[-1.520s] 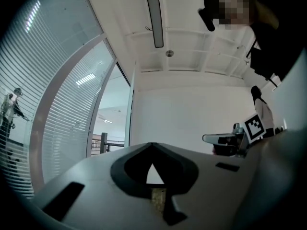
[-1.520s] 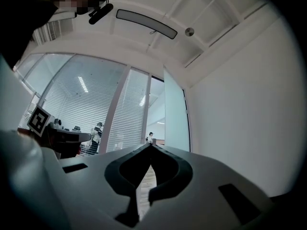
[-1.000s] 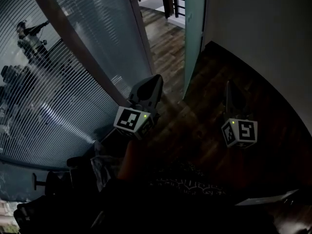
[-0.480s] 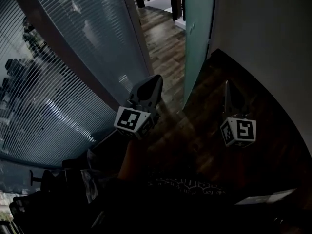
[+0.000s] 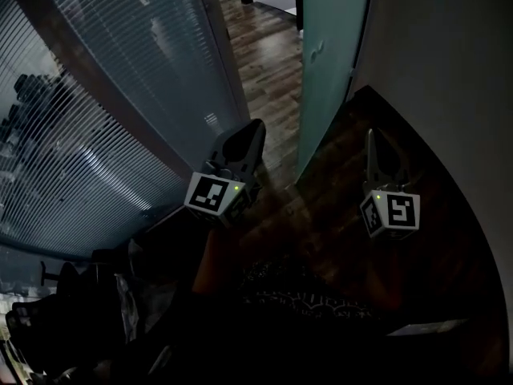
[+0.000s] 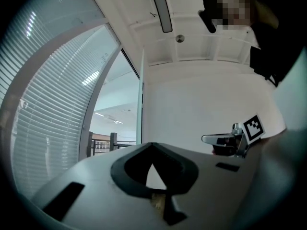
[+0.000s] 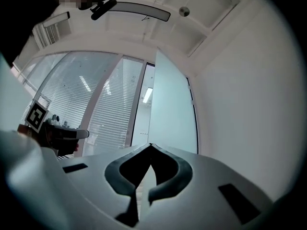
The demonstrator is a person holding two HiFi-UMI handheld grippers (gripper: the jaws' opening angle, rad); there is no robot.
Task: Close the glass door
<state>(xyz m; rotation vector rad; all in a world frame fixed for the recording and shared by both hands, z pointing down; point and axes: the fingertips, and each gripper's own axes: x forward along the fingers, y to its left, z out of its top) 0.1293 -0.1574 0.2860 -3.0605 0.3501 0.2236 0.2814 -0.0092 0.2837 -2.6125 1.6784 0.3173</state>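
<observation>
Both grippers are held roughly level and side by side, pointing at the doorway. The left gripper point(image 5: 256, 128) is next to the slatted glass wall point(image 5: 136, 79); its jaws are closed tip to tip and hold nothing. The right gripper point(image 5: 371, 137) also has its jaws fully closed and empty. The glass door point(image 5: 329, 62) stands open near the white wall point(image 5: 441, 70), ahead of and between the grippers. Neither gripper touches it.

A: Any words, numbers or brand names legible anywhere?
B: None; only black-and-white square markers point(image 5: 210, 196) on the cubes of the left gripper point(image 5: 257, 125) and the right gripper point(image 5: 370, 135); patterns, not letters.
</observation>
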